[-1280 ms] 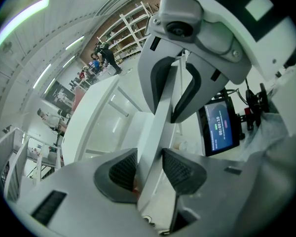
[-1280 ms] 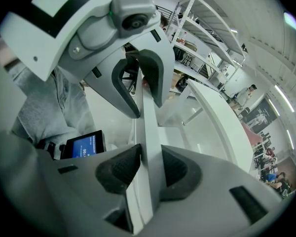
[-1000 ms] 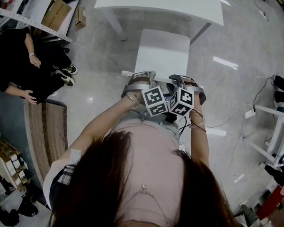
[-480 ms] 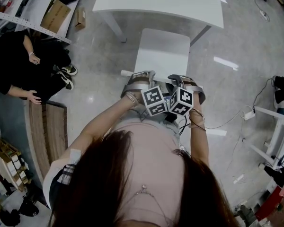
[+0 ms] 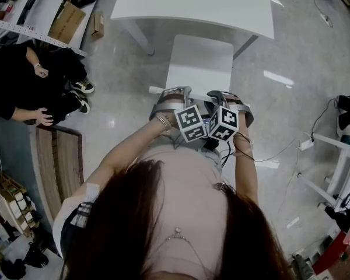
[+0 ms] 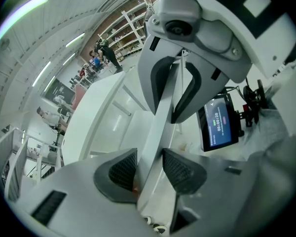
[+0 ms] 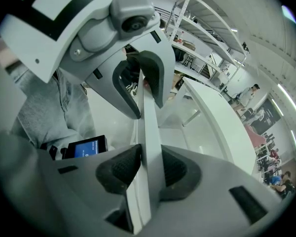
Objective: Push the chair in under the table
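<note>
A white chair point(image 5: 199, 63) stands in front of me, its seat's far edge level with the near edge of the white table point(image 5: 198, 2). Both grippers clamp the top rail of the chair's back. In the head view my left gripper point(image 5: 172, 95) holds the rail's left part and my right gripper point(image 5: 228, 100) its right part. In the left gripper view the white rail point(image 6: 163, 117) runs between the dark pads point(image 6: 123, 169) of that gripper point(image 6: 149, 171), which press on it. The right gripper point(image 7: 148, 171) grips the same rail point(image 7: 149, 127) in the right gripper view.
A person in black point(image 5: 23, 83) sits at the left beside a wooden bench point(image 5: 58, 162). Cardboard boxes point(image 5: 70, 16) lie at the far left. Cables and a power strip point(image 5: 306, 143) lie on the floor at the right, near a white rack point(image 5: 338, 168).
The chair and both grippers have slid toward the table; the gap between the seat's far edge and the table's near edge has closed. Both grips are unchanged.
</note>
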`<action>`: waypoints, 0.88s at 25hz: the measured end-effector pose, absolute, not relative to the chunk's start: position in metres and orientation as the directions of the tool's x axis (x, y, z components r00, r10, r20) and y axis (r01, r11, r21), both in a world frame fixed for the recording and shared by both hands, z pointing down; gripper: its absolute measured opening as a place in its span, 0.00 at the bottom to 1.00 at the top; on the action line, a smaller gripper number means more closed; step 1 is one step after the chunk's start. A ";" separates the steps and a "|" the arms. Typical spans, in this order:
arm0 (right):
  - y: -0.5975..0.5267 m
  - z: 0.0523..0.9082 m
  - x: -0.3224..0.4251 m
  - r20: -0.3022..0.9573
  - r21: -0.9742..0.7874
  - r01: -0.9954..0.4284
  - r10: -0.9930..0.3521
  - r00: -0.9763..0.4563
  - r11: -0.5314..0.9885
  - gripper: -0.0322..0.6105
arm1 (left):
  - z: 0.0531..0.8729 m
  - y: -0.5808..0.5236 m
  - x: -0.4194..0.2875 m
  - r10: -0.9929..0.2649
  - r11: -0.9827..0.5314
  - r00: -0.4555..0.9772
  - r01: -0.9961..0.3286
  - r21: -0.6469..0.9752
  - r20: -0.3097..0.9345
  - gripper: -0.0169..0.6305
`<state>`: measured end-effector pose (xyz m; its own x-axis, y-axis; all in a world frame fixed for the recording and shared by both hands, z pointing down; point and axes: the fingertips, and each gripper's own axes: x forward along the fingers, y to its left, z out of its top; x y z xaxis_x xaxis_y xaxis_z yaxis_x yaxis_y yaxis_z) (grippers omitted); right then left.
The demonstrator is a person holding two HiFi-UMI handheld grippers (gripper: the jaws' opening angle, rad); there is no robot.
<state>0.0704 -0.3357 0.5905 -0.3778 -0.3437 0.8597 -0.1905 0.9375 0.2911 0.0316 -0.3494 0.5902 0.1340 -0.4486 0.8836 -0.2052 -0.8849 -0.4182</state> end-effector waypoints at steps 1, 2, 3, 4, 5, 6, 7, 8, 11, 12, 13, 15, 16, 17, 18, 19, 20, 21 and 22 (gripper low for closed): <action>-0.339 0.590 0.073 0.859 0.292 -0.189 -0.344 -0.378 0.937 0.24 | 0.590 -0.353 0.034 -0.448 -0.885 0.133 -0.206 -0.417 0.884 0.28; -0.343 0.590 0.075 0.859 0.294 -0.188 -0.345 -0.378 0.937 0.24 | 0.590 -0.357 0.036 -0.448 -0.885 0.133 -0.206 -0.418 0.884 0.28; -0.346 0.590 0.077 0.859 0.295 -0.186 -0.345 -0.379 0.937 0.24 | 0.590 -0.360 0.038 -0.449 -0.885 0.133 -0.206 -0.418 0.884 0.28; -0.349 0.590 0.078 0.858 0.295 -0.185 -0.345 -0.379 0.937 0.24 | 0.589 -0.362 0.039 -0.450 -0.884 0.134 -0.207 -0.419 0.883 0.28; -0.351 0.590 0.079 0.858 0.295 -0.183 -0.344 -0.380 0.938 0.24 | 0.589 -0.365 0.040 -0.451 -0.883 0.134 -0.208 -0.420 0.883 0.28; -0.353 0.590 0.080 0.859 0.294 -0.181 -0.343 -0.381 0.938 0.24 | 0.589 -0.367 0.041 -0.452 -0.883 0.133 -0.210 -0.421 0.882 0.28; -0.355 0.590 0.081 0.859 0.293 -0.180 -0.341 -0.382 0.939 0.24 | 0.589 -0.369 0.042 -0.454 -0.882 0.132 -0.211 -0.422 0.881 0.28; -0.358 0.590 0.082 0.859 0.292 -0.179 -0.340 -0.383 0.939 0.24 | 0.589 -0.372 0.043 -0.455 -0.881 0.131 -0.212 -0.424 0.881 0.28; -0.368 0.591 0.085 0.858 0.295 -0.176 -0.341 -0.385 0.939 0.24 | 0.590 -0.381 0.046 -0.459 -0.878 0.128 -0.216 -0.427 0.879 0.28; -0.371 0.590 0.086 0.857 0.296 -0.175 -0.341 -0.386 0.939 0.24 | 0.590 -0.385 0.047 -0.459 -0.878 0.127 -0.218 -0.426 0.879 0.28; -0.374 0.590 0.087 0.857 0.296 -0.173 -0.341 -0.387 0.939 0.24 | 0.590 -0.387 0.048 -0.459 -0.878 0.126 -0.219 -0.426 0.879 0.28; -0.379 0.589 0.089 0.856 0.295 -0.170 -0.339 -0.391 0.940 0.24 | 0.589 -0.393 0.050 -0.460 -0.877 0.124 -0.221 -0.427 0.879 0.28; -0.381 0.589 0.090 0.855 0.293 -0.168 -0.337 -0.394 0.941 0.24 | 0.589 -0.395 0.051 -0.460 -0.876 0.122 -0.223 -0.427 0.880 0.28; -0.384 0.590 0.090 0.855 0.292 -0.166 -0.335 -0.396 0.942 0.24 | 0.590 -0.397 0.051 -0.459 -0.876 0.120 -0.224 -0.426 0.880 0.28; -0.386 0.590 0.091 0.855 0.290 -0.163 -0.332 -0.399 0.943 0.24 | 0.590 -0.399 0.051 -0.457 -0.877 0.117 -0.225 -0.425 0.881 0.28; -0.387 0.591 0.091 0.855 0.288 -0.161 -0.329 -0.401 0.944 0.24 | 0.591 -0.401 0.052 -0.455 -0.877 0.115 -0.227 -0.423 0.883 0.28; -0.389 0.590 0.091 0.855 0.287 -0.159 -0.327 -0.404 0.945 0.24 | 0.591 -0.403 0.052 -0.453 -0.878 0.113 -0.229 -0.421 0.884 0.28; -0.390 0.590 0.091 0.854 0.286 -0.156 -0.325 -0.405 0.945 0.24 | 0.590 -0.404 0.052 -0.452 -0.878 0.111 -0.230 -0.419 0.885 0.28; -0.392 0.590 0.091 0.854 0.286 -0.154 -0.324 -0.407 0.946 0.24 | 0.590 -0.406 0.052 -0.452 -0.878 0.110 -0.231 -0.419 0.885 0.28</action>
<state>0.0912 -0.3919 0.5900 -0.4068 -0.3244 0.8540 -0.1542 0.9458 0.2858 0.0520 -0.4059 0.5903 0.1098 -0.4516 0.8854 -0.2313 -0.8780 -0.4191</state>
